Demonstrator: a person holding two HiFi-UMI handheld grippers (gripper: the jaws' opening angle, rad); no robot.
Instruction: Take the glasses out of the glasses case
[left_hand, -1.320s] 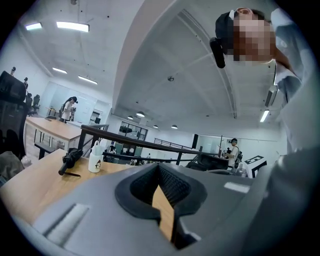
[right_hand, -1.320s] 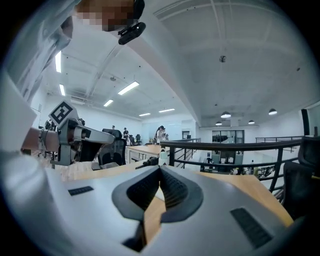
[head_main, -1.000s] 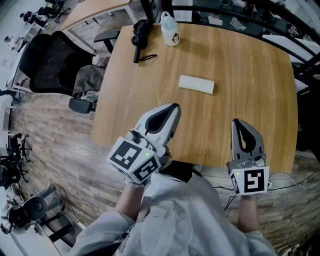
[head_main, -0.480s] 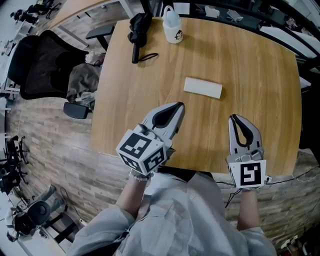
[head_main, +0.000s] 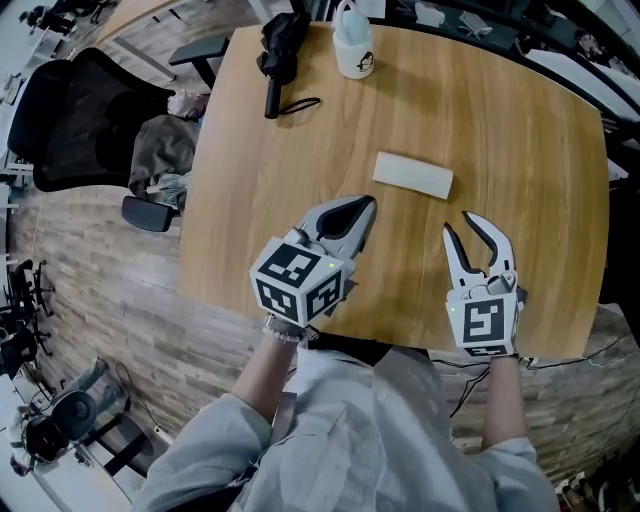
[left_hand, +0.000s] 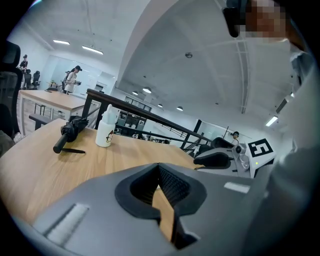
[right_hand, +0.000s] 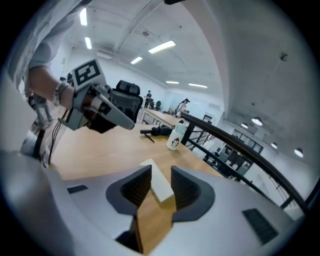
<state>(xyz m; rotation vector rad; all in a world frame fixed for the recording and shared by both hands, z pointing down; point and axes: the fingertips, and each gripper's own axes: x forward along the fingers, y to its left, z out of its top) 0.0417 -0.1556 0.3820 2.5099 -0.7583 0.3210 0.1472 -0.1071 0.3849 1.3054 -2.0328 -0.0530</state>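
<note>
The white glasses case (head_main: 413, 175) lies closed in the middle of the round wooden table (head_main: 520, 130). My left gripper (head_main: 366, 204) is shut and empty, its tip just short of the case's near left end. My right gripper (head_main: 458, 222) hovers near the case's right end; its jaws have just been opening and now stand open with nothing between them. In the right gripper view the case (right_hand: 159, 184) shows through the gap of the right gripper (right_hand: 161, 169), farther along the table. The left gripper view shows the left gripper (left_hand: 159, 167) shut over bare wood.
A white bottle with a penguin picture (head_main: 355, 45) and a black folded umbrella (head_main: 278, 55) sit at the table's far edge. A black office chair (head_main: 80, 120) stands left of the table, on the brick-pattern floor. The table's near edge runs under my wrists.
Both grippers have moved forward over the table toward the case. The right gripper's jaws, shut before, have spread apart. The left gripper has stayed shut.
</note>
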